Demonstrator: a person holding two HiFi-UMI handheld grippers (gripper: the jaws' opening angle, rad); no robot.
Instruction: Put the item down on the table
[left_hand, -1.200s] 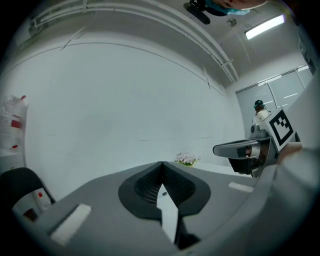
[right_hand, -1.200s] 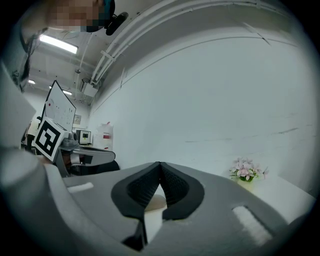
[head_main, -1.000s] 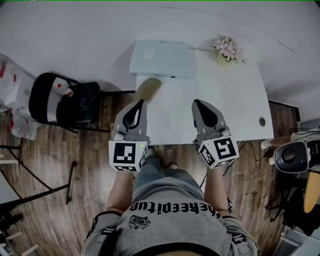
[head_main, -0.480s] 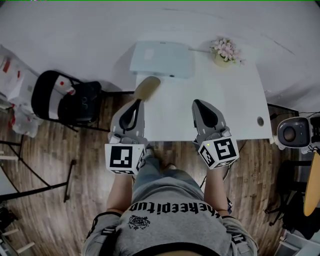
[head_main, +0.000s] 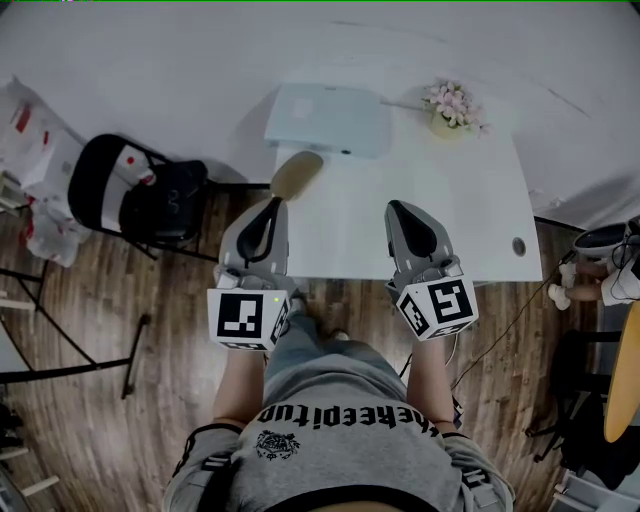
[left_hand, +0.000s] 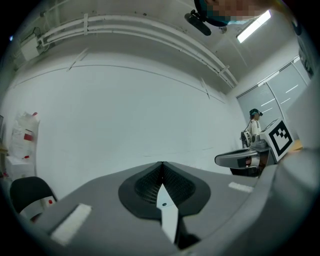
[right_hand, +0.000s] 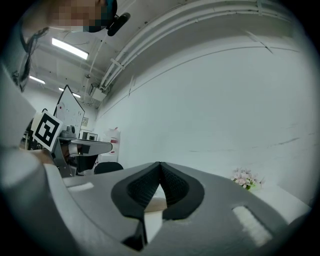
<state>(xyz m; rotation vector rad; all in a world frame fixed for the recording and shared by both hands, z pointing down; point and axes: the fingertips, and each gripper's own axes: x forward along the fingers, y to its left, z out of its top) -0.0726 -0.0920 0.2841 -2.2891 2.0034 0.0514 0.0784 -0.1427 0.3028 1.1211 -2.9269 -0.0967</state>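
Ahead of both sets of jaws stretches the white table (head_main: 470, 200), standing on a wood floor (head_main: 100, 330) and pushed against a pale wall. Off to the left of the left jaws, away from the table, is a black chair (head_main: 130, 195). At the far end of the table, straight beyond the left jaws and well apart from them, lies a flat pale blue box (head_main: 328, 118). The person stands at the near edge with a gripper in each hand, both pointing level across the tabletop. The left gripper (head_main: 274, 204) has its jaws pressed together with nothing between them. The right gripper (head_main: 397, 207) is closed too, its tips meeting and holding nothing. The item, a tan oval thing (head_main: 297, 175), lies at the table's left edge just beyond the left jaws and a little to their right, between them and the box, touching neither gripper. I cannot tell whether it hangs over the edge. A small pot of pink flowers (head_main: 452, 102) sits far beyond the right jaws, near the wall. A little round hole (head_main: 517, 245) shows in the tabletop to the right of the right jaws.
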